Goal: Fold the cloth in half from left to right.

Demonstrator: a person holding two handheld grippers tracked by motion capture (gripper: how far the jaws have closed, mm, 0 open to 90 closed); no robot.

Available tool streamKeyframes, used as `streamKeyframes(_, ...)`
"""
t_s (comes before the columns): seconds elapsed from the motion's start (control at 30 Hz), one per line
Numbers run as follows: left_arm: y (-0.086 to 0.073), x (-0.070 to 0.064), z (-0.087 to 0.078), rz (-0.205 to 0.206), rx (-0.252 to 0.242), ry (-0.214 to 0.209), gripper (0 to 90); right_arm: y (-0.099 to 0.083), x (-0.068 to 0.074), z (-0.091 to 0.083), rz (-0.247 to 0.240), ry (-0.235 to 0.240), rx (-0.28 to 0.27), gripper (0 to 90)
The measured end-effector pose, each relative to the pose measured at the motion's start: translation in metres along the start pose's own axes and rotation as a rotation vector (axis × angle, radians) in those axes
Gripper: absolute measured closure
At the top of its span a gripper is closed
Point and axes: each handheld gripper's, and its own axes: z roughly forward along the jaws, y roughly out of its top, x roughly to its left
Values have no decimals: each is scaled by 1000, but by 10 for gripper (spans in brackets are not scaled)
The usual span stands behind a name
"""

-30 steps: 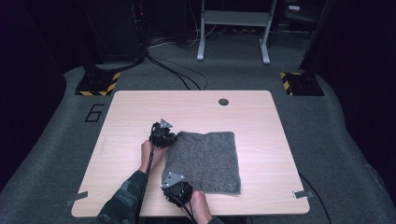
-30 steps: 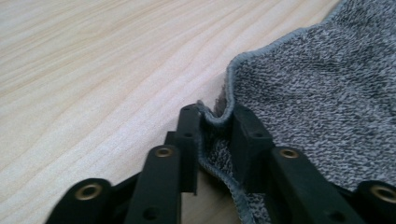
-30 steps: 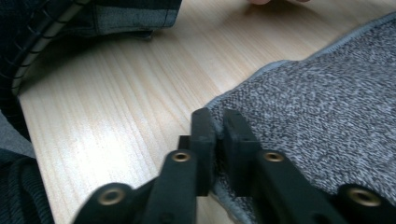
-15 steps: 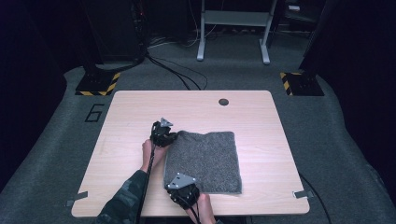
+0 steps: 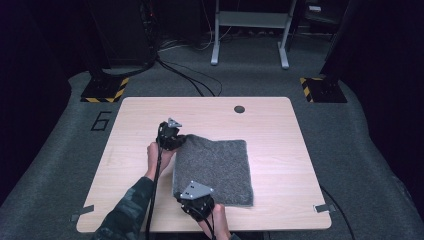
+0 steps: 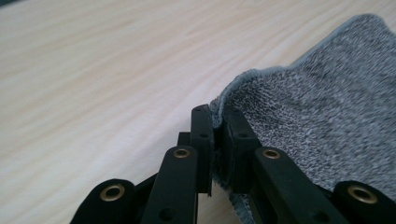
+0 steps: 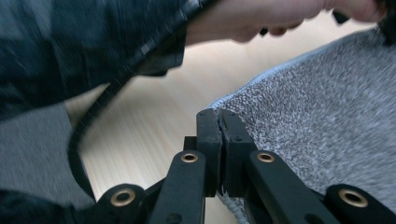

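The left tongs (image 6: 217,122) are clenched on the edge of the grey cloth (image 6: 322,107): in the left gripper view the two black jaws stand almost together with a thin fold of the knitted fabric pinched between them, and the hem curls up just past the tips. In the high view these left tongs (image 5: 176,141) sit at the cloth's far left corner, with the person's left hand (image 5: 159,154) behind them and a black cable (image 5: 154,195) trailing back along a dark patterned sleeve (image 5: 126,212). The right tongs (image 7: 218,122) are likewise clenched on the cloth (image 7: 327,112), the jaws pressed close with the fabric's rim caught between them; in the high view the right tongs (image 5: 189,196) grip the near left corner, under a grey three-cornered plate (image 5: 196,190). The cloth (image 5: 217,167) lies mostly flat and roughly square on the pale wooden surface (image 5: 280,135), a little right of the middle, its left edge held at both corners. In the right gripper view the other hand (image 7: 261,18) and sleeve (image 7: 84,46) show blurred farther off. A small dark round hole (image 5: 239,108) lies near the surface's far edge, well apart from the cloth.
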Motion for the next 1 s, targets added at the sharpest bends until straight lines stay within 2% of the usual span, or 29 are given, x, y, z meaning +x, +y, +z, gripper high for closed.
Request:
streamKeyframes(0.03,5,3,-8,8,-2,15,834,7,1,-2,3,4,-20,881)
streamKeyframes(0.13,20,10,-32,22,5,50,834,28,6,-6,-26,25,-89,881)
streamKeyframes(0.17,26,12,-41,28,7,66,834,32,7,-8,-31,28,-96,881)
streamKeyframes(0.2,30,13,-46,24,-2,72,834,37,9,-9,-53,30,-118,881)
streamKeyframes(0.3,40,11,-53,34,0,79,833,40,11,-16,-54,15,-148,881)
streamKeyframes(0.47,49,-4,-35,40,12,56,831,28,0,-32,-16,-18,-166,881)
streamKeyframes(0.6,54,-18,-16,43,23,32,828,14,-11,-40,13,-53,-138,881)
streamKeyframes(0.7,56,-27,-4,48,30,30,825,3,-18,-44,31,-71,-118,881)
streamKeyframes(0.83,57,-31,10,42,58,23,821,-9,-28,-47,60,-89,-94,880)
streamKeyframes(1.0,57,-34,24,20,65,9,818,-24,-38,-47,95,-120,-60,880)
